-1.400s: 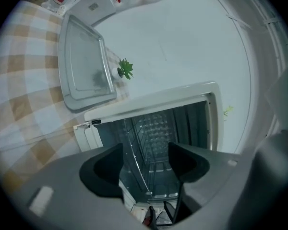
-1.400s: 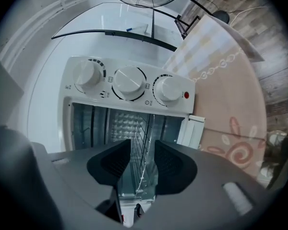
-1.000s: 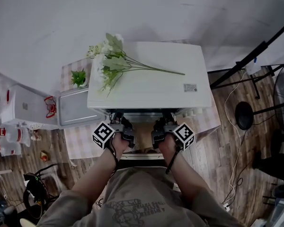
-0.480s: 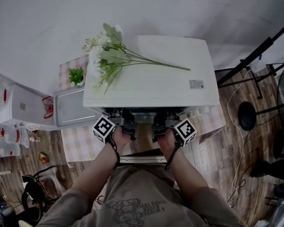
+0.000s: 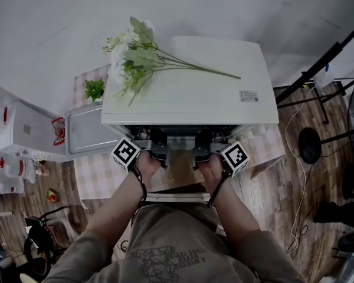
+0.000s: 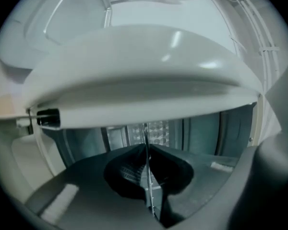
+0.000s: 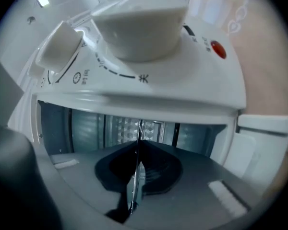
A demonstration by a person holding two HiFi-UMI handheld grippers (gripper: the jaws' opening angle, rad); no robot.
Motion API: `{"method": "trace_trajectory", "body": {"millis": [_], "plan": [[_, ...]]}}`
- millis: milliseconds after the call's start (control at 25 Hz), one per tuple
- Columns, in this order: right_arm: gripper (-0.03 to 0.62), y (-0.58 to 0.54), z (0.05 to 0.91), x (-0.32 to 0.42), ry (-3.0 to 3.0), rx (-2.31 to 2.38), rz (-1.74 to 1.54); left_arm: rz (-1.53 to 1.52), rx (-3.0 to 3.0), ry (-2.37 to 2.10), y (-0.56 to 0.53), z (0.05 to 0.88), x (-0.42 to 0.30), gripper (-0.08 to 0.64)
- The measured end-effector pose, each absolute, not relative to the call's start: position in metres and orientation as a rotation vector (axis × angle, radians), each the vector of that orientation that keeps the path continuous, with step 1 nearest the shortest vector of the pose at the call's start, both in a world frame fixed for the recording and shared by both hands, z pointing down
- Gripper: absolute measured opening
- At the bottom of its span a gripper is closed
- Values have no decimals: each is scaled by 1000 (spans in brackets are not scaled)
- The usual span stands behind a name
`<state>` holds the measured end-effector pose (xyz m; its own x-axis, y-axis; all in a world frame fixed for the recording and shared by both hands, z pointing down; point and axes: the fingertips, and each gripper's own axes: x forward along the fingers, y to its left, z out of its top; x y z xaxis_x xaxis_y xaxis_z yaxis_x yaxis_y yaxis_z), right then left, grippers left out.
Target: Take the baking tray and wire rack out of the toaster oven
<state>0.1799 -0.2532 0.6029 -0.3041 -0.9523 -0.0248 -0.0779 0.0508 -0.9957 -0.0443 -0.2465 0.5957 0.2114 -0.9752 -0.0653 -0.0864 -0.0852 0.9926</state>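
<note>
- L hand-held gripper (image 6: 146, 152): dark jaws pressed together w/ a thin metal edge (image 6: 151, 198) pinched between them, running up-down in view.
- Lower part of that edge shows small rungs; rack or tray, can't tell which.
- Behind the jaws: inside of the toaster oven (image 6: 149, 66), grey walls, diamond-embossed back panel (image 6: 158, 128).
- Oven's white casing arcs across the upper half.
- Small black stub (image 6: 48, 118) at L, just by the opening's rim.

white toaster oven (image 5: 189, 81) stands open on the checked surface (image 5: 100, 178). silver baking tray (image 5: 91, 135) lies flat just left of it. thin wire rack (image 6: 149, 195) shows edge-on at its mouth.
</note>
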Motion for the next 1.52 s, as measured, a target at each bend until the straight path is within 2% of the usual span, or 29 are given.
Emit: {"method": "trace_trajectory", "body": {"millis": [480,1520], "plan": [[26,-221,595,182,1515,-1061,-1376,-1042,1403,-1049,-214,589,-39,6],[26,-64,567,194,1470,-1137,-1570,-918,1300,-1029,-58,558,-24,3]]}}
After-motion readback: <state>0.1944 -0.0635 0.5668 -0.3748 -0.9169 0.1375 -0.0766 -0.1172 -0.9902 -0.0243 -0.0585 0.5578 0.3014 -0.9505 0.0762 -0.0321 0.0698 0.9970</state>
